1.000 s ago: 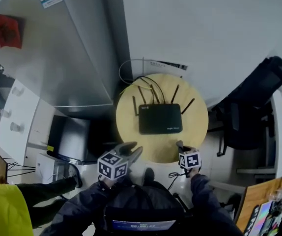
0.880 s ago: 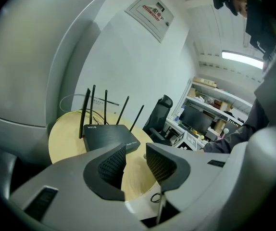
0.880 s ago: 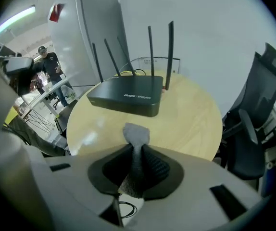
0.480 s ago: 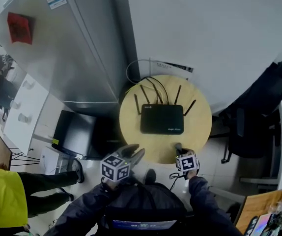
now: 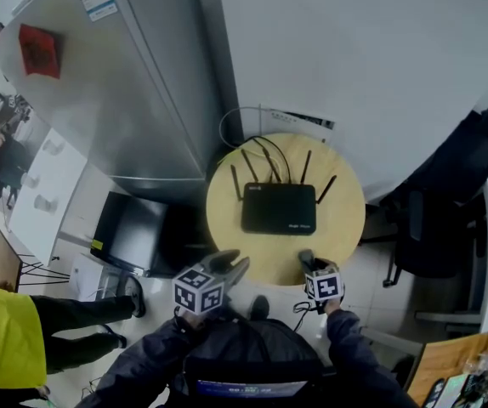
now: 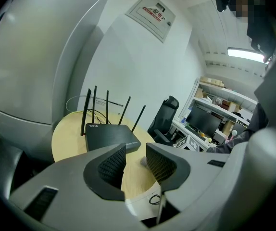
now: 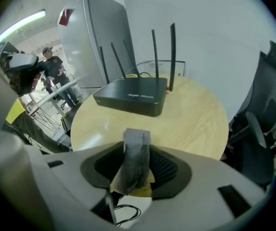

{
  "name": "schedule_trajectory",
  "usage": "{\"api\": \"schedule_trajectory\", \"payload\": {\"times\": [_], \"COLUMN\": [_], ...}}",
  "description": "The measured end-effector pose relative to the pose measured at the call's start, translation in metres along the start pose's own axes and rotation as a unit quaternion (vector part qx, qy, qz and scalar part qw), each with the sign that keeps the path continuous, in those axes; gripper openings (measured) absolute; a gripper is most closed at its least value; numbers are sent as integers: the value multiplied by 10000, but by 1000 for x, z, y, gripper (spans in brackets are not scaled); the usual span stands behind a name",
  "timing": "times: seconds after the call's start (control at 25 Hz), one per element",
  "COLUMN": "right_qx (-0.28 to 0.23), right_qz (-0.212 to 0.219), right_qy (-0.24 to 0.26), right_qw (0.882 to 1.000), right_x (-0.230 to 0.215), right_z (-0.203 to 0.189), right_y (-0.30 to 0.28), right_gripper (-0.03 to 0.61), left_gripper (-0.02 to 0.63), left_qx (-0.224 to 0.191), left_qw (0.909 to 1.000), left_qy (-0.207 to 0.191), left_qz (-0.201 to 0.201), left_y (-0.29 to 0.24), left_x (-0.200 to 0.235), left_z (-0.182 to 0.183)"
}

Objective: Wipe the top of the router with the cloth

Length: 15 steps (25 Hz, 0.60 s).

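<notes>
A black router (image 5: 278, 209) with several upright antennas lies on the round wooden table (image 5: 342, 228); it also shows in both gripper views (image 6: 111, 136) (image 7: 133, 97). My right gripper (image 5: 306, 257) hangs at the table's near edge, short of the router. Its jaws have just been opening and now stand wide. A folded grey cloth (image 7: 136, 160) still stands upright between them, with a dark gap on its left side. My left gripper (image 5: 231, 263) is off the table's near-left edge, its pads (image 6: 113, 165) slightly apart with nothing between them.
Black cables (image 5: 265, 147) loop behind the router. A tall grey cabinet (image 5: 116, 100) stands at the left, with a black box (image 5: 129, 236) on the floor below it. A black office chair (image 5: 456, 168) is at the right. A person in yellow (image 5: 6, 338) stands at lower left.
The head view has shifted a little, so the table sits slightly further right in the picture. Both grippers keep about the same places at the table's near edge.
</notes>
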State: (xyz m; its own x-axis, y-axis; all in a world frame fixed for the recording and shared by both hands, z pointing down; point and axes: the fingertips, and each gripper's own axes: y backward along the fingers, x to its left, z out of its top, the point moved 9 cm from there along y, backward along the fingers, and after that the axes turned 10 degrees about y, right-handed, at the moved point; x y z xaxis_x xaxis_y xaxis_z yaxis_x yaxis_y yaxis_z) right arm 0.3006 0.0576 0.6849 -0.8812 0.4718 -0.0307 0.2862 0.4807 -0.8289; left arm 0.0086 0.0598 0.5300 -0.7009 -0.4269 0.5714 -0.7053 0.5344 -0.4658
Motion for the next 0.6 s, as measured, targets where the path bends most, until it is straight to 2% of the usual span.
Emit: {"api": "schedule_trajectory", "payload": {"times": [0.16,0.4,0.6], "right_qx": [-130,-547,-1074], "right_qz": [-43,-128,-380], "right_qy": [-8,-392,-709], "right_qw": [9999,9977,9910], "right_x": [-2,-6,-4], "right_z": [3,6,18], "right_y": [7,35,71], "right_gripper": [199,197,113], "left_gripper": [128,129,129], "left_qx": [-25,-23,19], "left_qw": [10000,9999,9997], "left_qy": [-21,-12,-37], "left_qz": [-28,-103,-251], "left_y": [-1,-4,-9], "left_x": [-2,0,0], "left_z": [2,3,6]}}
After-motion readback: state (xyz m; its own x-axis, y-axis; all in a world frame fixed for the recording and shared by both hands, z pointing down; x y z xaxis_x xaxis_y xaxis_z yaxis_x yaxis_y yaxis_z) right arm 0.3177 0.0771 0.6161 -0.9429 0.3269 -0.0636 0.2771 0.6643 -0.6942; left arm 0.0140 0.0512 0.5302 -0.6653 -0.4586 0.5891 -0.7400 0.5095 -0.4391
